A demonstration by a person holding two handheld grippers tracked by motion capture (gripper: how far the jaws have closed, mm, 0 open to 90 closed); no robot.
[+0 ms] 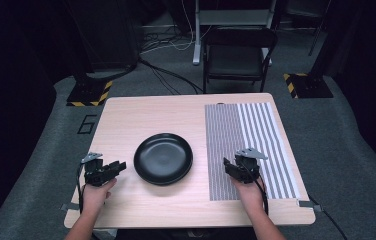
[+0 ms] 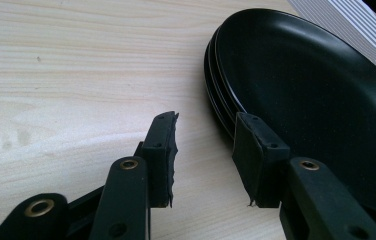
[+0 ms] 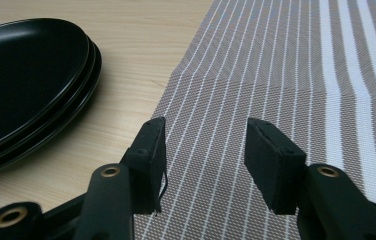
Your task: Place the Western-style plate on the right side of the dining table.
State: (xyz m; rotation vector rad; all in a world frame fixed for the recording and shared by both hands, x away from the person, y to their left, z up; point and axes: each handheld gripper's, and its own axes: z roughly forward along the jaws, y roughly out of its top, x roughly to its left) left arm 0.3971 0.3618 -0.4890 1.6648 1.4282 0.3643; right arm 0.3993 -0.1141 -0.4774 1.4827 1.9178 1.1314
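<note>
- Black plates (image 1: 163, 158): stack mid-table, just left of the striped placemat (image 1: 248, 150); rims in the left gripper view look like three, exact count hard to tell.
- Left gripper (image 1: 110, 170): jaws apart, nothing between them, one pad just beside the stack's near rim.
- Right gripper (image 1: 234, 168): jaws apart, empty, hovering over the placemat's left edge.
- Step, as I judge: approach before grasping the top plate. Next move needs the left jaws straddling one rim only.
- Count: one placemat, two grippers, one table (image 1: 141, 112).
</note>
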